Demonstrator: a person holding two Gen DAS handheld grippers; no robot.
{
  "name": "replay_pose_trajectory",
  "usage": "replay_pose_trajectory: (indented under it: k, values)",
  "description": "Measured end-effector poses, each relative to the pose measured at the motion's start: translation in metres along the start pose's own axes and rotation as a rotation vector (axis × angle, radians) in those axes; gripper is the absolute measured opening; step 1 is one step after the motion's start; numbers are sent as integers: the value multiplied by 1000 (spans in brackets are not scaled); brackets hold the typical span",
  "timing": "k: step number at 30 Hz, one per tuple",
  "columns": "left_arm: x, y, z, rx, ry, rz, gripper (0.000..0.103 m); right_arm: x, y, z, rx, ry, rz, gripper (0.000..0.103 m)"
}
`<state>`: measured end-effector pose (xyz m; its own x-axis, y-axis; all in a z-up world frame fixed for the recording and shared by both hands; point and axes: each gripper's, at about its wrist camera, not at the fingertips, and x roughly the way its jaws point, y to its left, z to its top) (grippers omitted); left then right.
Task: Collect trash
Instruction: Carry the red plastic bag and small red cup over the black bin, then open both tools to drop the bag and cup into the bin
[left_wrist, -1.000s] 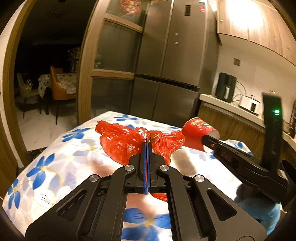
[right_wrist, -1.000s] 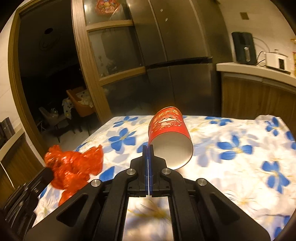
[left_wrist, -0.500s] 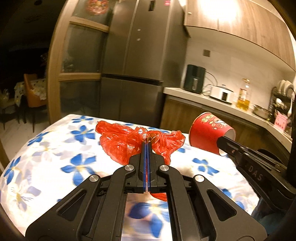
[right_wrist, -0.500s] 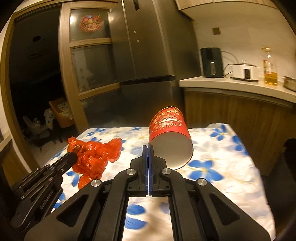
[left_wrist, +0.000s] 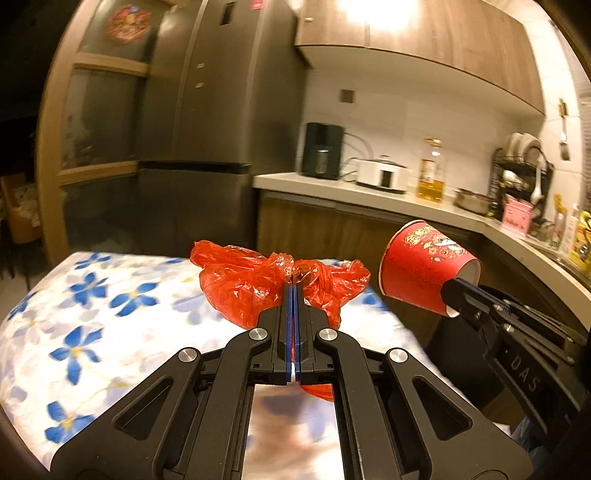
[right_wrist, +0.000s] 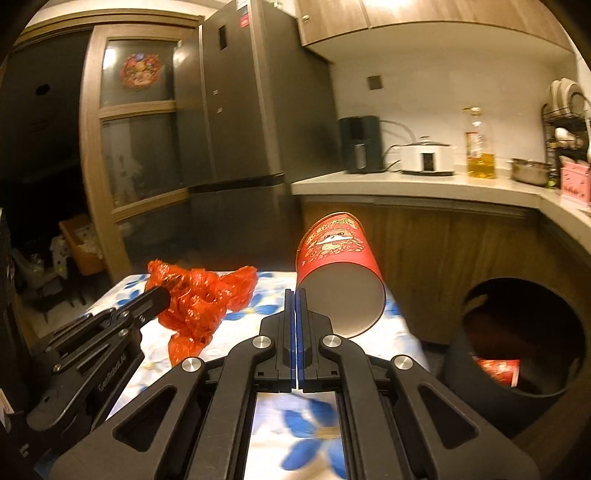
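In our left wrist view, the left gripper (left_wrist: 292, 291) pinches the crumpled red plastic bag (left_wrist: 255, 284) above the floral worktop (left_wrist: 92, 332). In our right wrist view, the right gripper (right_wrist: 295, 299) clamps the red paper cup (right_wrist: 338, 266), near the dark bin (right_wrist: 517, 350).

"DAS" in raised letters on right gripper (left_wrist: 460, 295) body; "GenRobot.AI" printed along left gripper (right_wrist: 162, 297) body. Cup and fridge labels illegible.
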<state>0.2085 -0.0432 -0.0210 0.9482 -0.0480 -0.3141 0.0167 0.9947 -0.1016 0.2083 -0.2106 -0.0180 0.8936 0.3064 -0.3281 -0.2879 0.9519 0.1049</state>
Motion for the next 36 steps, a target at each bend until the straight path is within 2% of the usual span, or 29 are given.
replay_pose_trajectory:
  k: [10, 19, 26, 36]
  values:
    - [27, -110, 15, 90, -35, -220, 0, -37, -78, 6, 18, -62, -193, 1]
    - [49, -187, 8, 125, -21, -381, 0, -58, -134, 3, 66, -85, -319, 1]
    - [59, -214, 2, 147, -37, -473, 0, -61, -163, 0, 110, -87, -351, 1]
    - [77, -235, -8, 157, -31, -529, 0, -54, -184, -5, 151, -74, -350, 1]
